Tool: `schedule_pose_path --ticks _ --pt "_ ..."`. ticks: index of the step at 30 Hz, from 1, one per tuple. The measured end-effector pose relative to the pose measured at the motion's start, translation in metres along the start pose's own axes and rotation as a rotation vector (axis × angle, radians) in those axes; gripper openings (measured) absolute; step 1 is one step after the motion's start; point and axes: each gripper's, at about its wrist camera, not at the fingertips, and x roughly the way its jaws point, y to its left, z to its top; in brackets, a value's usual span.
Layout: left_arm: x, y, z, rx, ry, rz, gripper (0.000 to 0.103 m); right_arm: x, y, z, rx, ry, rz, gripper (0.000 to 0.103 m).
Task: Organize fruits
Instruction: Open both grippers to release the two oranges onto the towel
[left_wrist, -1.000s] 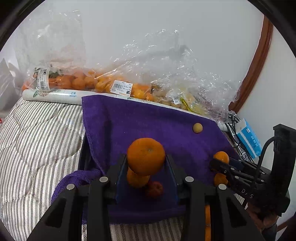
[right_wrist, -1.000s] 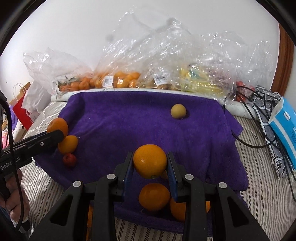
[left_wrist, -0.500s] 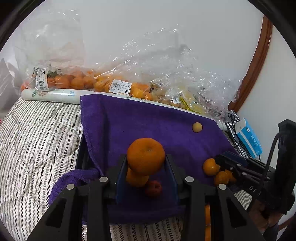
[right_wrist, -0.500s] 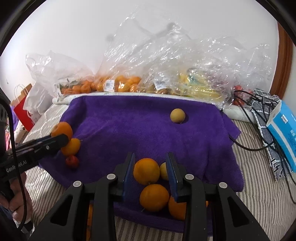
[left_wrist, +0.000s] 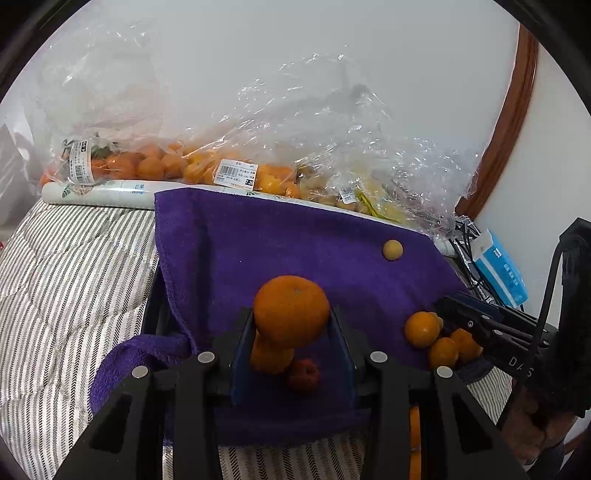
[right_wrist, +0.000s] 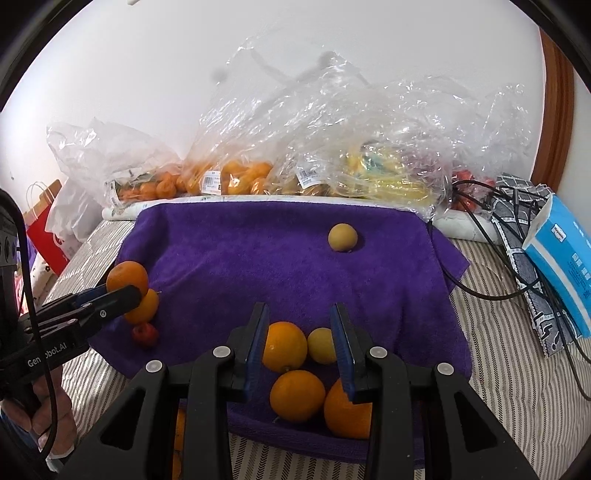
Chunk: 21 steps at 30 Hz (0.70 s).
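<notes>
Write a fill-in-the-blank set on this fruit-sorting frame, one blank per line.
1. The left gripper has its jaws ___ on a mandarin.
2. The towel under the loose fruit is ___ in colour.
3. The smallest fruit on the towel is ___.
4. The bedding beneath the towel has a ___ pattern.

Missing words: shut; purple; red; striped.

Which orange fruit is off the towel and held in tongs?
The mandarin gripped in the left tongs; the other oranges all rest on the purple towel.
</notes>
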Motion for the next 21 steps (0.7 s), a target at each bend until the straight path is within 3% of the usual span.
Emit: schedule_pose_path --ticks 9,21 --pt "-0.007 -0.005 0.0 0.019 -0.028 0.002 0.05 0.001 0.004 -0.001 -0.016 0.002 -0.005 0.035" --pt "-0.016 -0.004 0.003 0.01 -0.053 0.011 0.051 -0.005 0.003 0.0 -0.007 -0.016 -0.006 0.036"
